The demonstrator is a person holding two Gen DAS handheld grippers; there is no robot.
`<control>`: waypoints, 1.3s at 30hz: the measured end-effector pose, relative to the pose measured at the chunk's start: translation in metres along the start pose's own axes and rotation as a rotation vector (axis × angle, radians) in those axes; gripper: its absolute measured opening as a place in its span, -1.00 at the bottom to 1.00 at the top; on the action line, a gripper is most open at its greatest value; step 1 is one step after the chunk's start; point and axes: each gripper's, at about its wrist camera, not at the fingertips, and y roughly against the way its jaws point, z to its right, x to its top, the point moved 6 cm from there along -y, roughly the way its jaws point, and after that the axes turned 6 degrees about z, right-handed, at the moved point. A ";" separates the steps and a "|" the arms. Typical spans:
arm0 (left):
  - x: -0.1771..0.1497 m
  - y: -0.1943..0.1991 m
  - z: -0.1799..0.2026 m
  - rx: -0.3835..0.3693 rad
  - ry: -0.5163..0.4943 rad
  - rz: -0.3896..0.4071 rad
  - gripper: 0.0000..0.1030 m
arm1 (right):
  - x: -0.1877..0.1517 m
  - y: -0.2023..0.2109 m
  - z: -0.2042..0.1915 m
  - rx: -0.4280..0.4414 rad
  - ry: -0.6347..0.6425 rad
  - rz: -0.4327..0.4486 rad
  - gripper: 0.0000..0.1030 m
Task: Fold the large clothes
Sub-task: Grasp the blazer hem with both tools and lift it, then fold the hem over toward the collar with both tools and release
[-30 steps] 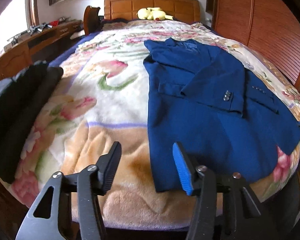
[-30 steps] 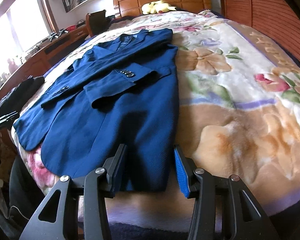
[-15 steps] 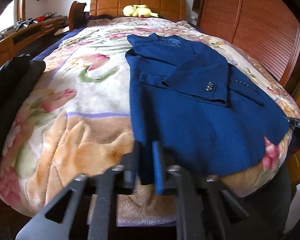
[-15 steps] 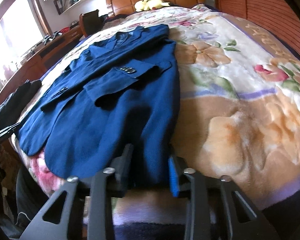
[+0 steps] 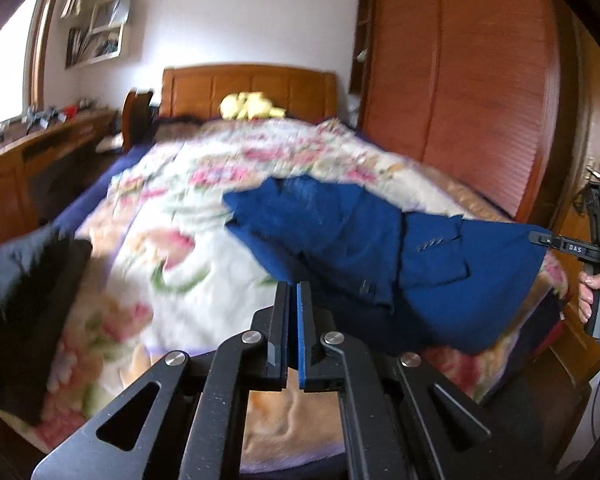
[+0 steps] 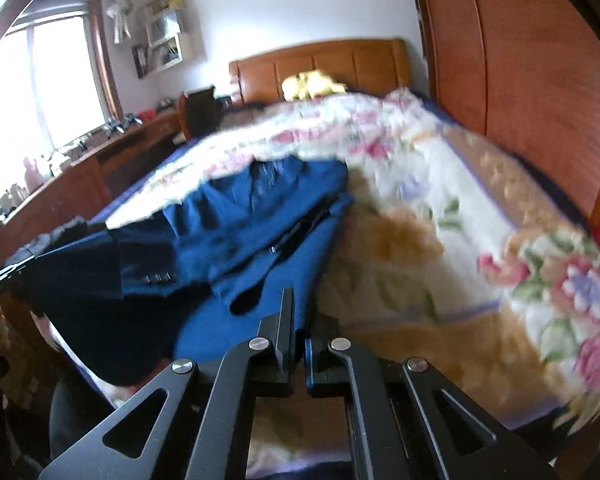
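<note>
**Blue jacket held up at its hem over the bed**

The blue woven suit jacket (image 5: pixel 340 232) has its collar end on the floral fleece blanket (image 5: pixel 172 240) and its near hem in the air. The left gripper (image 5: pixel 293 292) is closed on one hem corner, and the right gripper (image 6: pixel 296 300) is closed on the other. A dark folded garment (image 5: pixel 24 280) lies at the left edge of the blanket. A yellow plush toy (image 5: pixel 252 106) sits by the wooden headboard (image 5: pixel 248 84). The reddish slatted wardrobe (image 5: pixel 480 92) stands near the bed.

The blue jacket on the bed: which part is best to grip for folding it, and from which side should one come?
Grip the blue jacket at its two bottom hem corners, coming from the foot of the bed. The collar points toward the headboard, so the hem is nearest. Both the left claw and right claw already pinch it there.
</note>
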 end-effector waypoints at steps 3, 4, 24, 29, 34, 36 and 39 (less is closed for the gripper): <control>0.024 0.019 0.010 -0.011 -0.024 0.046 -0.94 | 0.014 0.028 -0.014 0.030 0.026 0.055 -0.95; 0.033 0.027 0.013 -0.015 -0.033 0.064 -0.94 | 0.018 0.036 -0.018 0.043 0.031 0.071 -0.95; 0.135 0.125 0.035 -0.091 -0.115 0.272 -0.94 | 0.073 0.230 -0.055 0.054 0.182 0.376 -0.95; 0.142 0.092 0.019 -0.016 -0.139 0.245 -0.94 | 0.067 0.199 -0.037 0.030 0.164 0.332 -0.95; 0.131 0.024 -0.005 0.041 -0.124 0.136 -0.94 | 0.060 0.121 -0.033 -0.001 0.174 0.190 -0.95; 0.126 -0.001 -0.013 0.055 -0.106 0.103 -0.94 | 0.057 0.095 -0.030 -0.010 0.179 0.141 -0.95; 0.121 -0.025 -0.019 0.065 -0.077 0.080 -0.94 | 0.049 0.065 -0.028 -0.022 0.175 0.087 -0.95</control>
